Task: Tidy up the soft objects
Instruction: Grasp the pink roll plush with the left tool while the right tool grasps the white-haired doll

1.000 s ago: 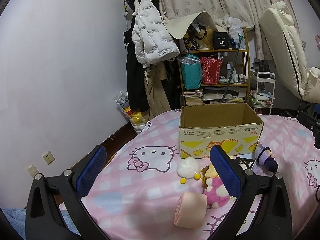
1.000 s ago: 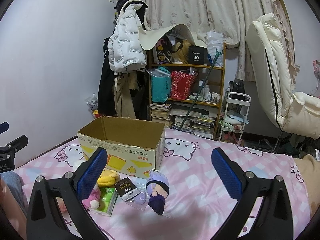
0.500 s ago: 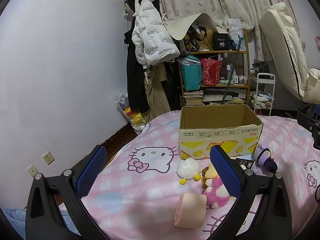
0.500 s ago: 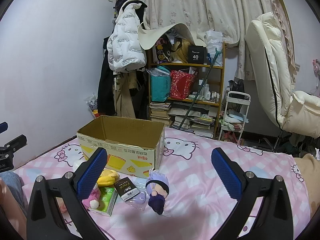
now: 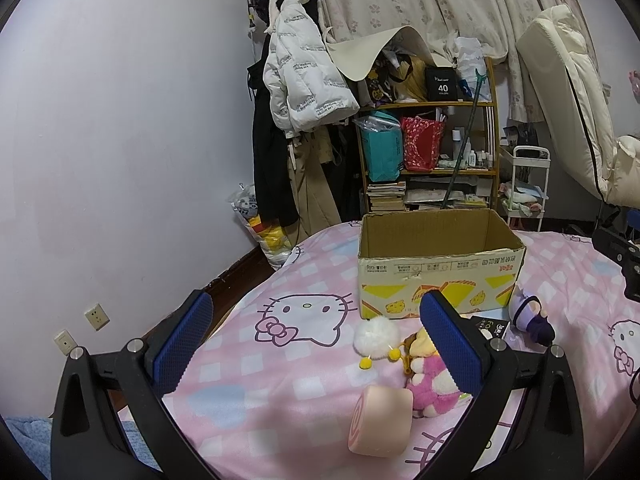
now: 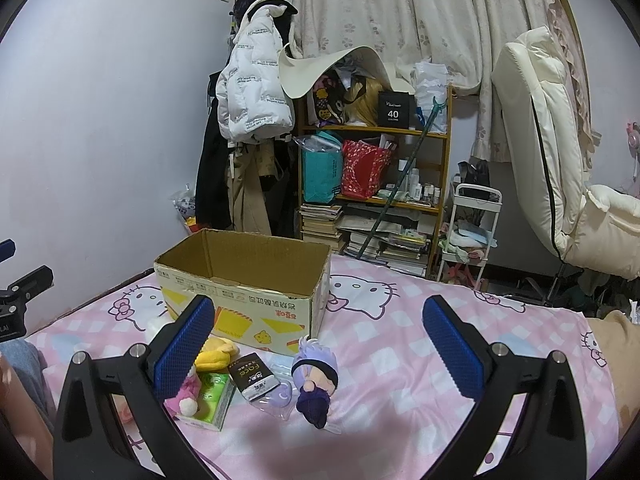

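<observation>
Two grippers, left and right, fingers wide apart (nothing held); cardboard box upright behind scattered plush toys.

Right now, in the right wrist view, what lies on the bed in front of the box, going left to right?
Pink plush → green tissue pack → black "face" packet → purple-haired doll. The yellow plush sits behind the first two, so I leave it out of the order.
</observation>
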### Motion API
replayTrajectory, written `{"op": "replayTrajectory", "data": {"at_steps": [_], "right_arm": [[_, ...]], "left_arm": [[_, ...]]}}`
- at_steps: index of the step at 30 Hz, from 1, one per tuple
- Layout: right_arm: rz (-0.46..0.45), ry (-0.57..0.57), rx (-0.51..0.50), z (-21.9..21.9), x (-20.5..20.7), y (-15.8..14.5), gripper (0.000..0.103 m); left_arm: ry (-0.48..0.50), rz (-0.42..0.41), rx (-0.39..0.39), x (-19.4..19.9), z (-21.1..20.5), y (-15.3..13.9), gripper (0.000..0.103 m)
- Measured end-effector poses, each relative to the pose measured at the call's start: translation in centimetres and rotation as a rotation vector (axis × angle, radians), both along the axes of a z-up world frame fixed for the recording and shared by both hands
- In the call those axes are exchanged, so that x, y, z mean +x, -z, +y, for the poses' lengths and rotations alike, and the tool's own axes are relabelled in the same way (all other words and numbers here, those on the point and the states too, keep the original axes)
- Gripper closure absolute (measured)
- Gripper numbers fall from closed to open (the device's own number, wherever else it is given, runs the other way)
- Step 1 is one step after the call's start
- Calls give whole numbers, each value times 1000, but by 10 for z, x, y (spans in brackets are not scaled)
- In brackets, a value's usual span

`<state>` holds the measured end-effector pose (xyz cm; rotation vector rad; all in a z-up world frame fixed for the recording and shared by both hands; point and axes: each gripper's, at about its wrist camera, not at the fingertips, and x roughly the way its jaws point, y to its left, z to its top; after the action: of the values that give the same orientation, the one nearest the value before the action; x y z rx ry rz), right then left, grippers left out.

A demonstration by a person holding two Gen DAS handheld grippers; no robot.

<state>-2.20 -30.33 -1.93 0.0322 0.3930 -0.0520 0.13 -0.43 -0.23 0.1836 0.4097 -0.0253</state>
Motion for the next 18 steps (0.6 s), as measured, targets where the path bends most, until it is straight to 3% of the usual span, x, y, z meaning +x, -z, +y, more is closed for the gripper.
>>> {"op": "replayTrajectory", "data": {"at_steps": [8, 14, 18], "right_arm": [[28, -12, -1, 3, 4, 7, 0], [81, -20, 24, -2, 15, 11, 0], [120, -26, 58, -5, 25, 17, 0]], "left_arm": [[11, 29, 19, 2, -4, 3, 1], [16, 123, 25, 17, -9, 12, 1], [30, 233, 32, 33, -15, 24, 1]]}}
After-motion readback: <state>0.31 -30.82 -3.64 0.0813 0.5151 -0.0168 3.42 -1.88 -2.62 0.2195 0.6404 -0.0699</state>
